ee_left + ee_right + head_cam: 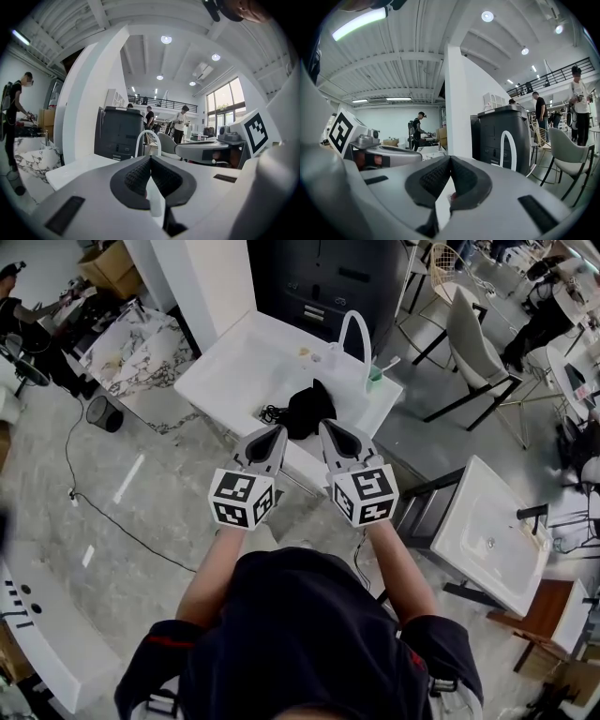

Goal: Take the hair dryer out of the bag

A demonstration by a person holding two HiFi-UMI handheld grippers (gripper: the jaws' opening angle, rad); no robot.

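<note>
1. Head view: The person holds both tools out ahead, side by side and level. The left tool [277, 435] and right tool [330, 430] stop just short of a white desk [234, 362]. A black bag [305, 409] lies slumped on the desk close to its near edge, straight ahead of the tools. A dark cord [272, 414] trails from the bag's left side. The hair dryer itself is not visible and is probably inside the bag.
2. Head view, room to move: The desk is bare to the left of the bag and beyond it. A white loop [354, 338] and a green cup [375, 376] stand at the far right. A dark cabinet [319, 282] rises behind the desk.
3. Left gripper view: The jaws are pressed together on nothing. The bag lies below this view. The loop and the cabinet show beyond the tips.
4. Right gripper view: The jaws are also pressed together and empty. The loop stands ahead and a chair [569, 150] is on the right.
5. Risks: Both tools must spread before they can pinch anything. The limp bag sits near the desk edge, so a pull toward the person could drag it off. The cord may snag as the dryer comes out. A reach too far right could knock over the cup.
</note>
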